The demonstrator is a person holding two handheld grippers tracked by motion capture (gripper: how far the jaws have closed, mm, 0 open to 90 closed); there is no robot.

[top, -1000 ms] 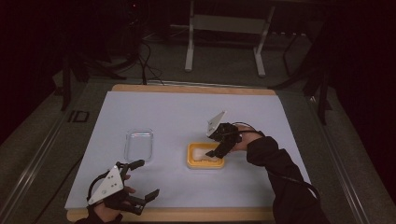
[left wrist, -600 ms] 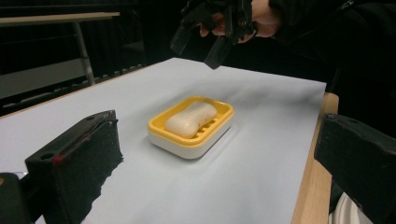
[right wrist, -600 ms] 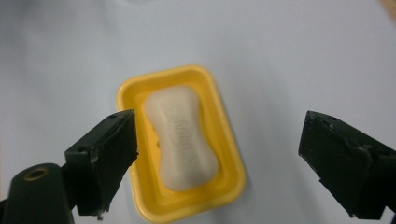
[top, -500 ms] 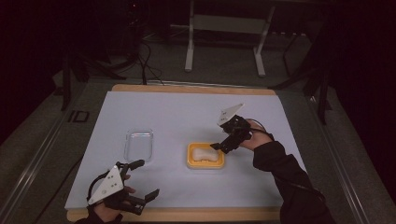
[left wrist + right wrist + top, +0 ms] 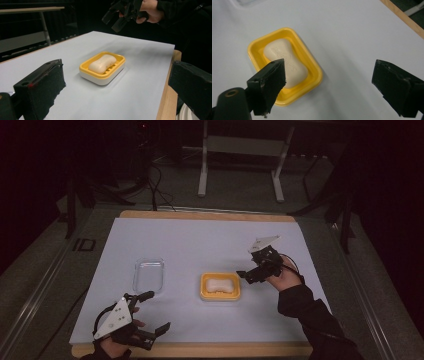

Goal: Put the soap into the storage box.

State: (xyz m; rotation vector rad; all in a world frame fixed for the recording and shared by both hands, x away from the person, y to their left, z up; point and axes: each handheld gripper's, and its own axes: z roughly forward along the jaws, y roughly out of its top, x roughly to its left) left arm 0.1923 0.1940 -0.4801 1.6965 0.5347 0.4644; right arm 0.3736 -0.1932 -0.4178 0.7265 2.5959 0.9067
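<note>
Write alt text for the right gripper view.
A white soap bar lies in a yellow dish on a pale table cover. The right hand-held gripper hangs above it, black jaws wide apart, empty.

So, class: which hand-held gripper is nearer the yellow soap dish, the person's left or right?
Right. The right hand-held gripper hangs open just beside the yellow soap dish's right edge. The left hand-held gripper sits open near the table's front-left edge, well away from it.

Dark lab: papered table [image 5: 200, 240], cables [image 5: 155, 185], stand [image 5: 240, 150].
</note>
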